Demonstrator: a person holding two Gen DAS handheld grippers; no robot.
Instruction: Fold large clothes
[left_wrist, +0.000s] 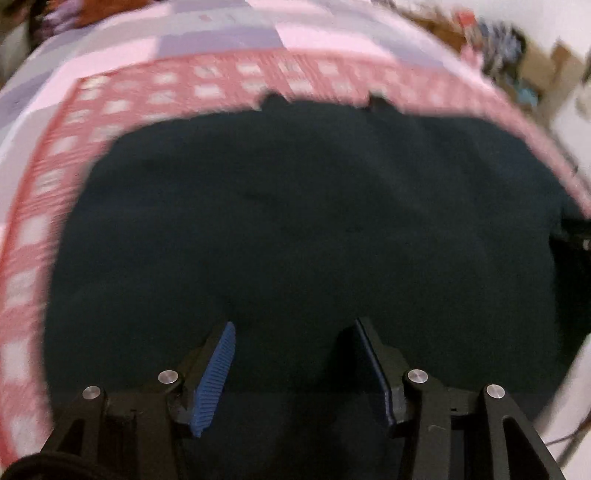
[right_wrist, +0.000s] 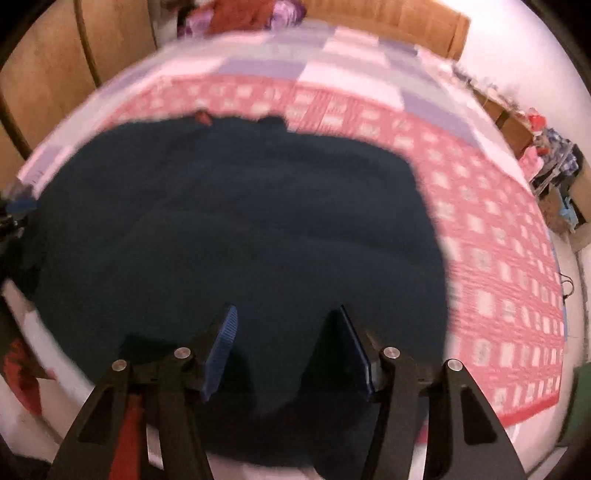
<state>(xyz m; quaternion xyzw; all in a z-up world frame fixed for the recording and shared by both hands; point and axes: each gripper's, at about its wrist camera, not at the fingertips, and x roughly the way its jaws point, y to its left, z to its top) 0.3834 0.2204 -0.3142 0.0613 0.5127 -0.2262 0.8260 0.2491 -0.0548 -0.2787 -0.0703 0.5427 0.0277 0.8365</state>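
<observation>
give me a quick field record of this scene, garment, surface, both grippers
garment: dark garment spread mostly flat, mild wrinkles
surface: bed with pink checked cover, lilac patchwork beyond
left gripper: open, over the garment, nothing between its jaws
right gripper: open, over the garment, nothing gripped
background: wooden headboard at far end, clutter beside the bed
image quality: motion blur in both views

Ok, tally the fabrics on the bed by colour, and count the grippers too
Dark green garment: 1
Pink checked blanket: 1
Pink and lilac bedsheet: 1
Hand-held grippers, left hand-held gripper and right hand-held gripper, both open: 2
Total: 5
</observation>
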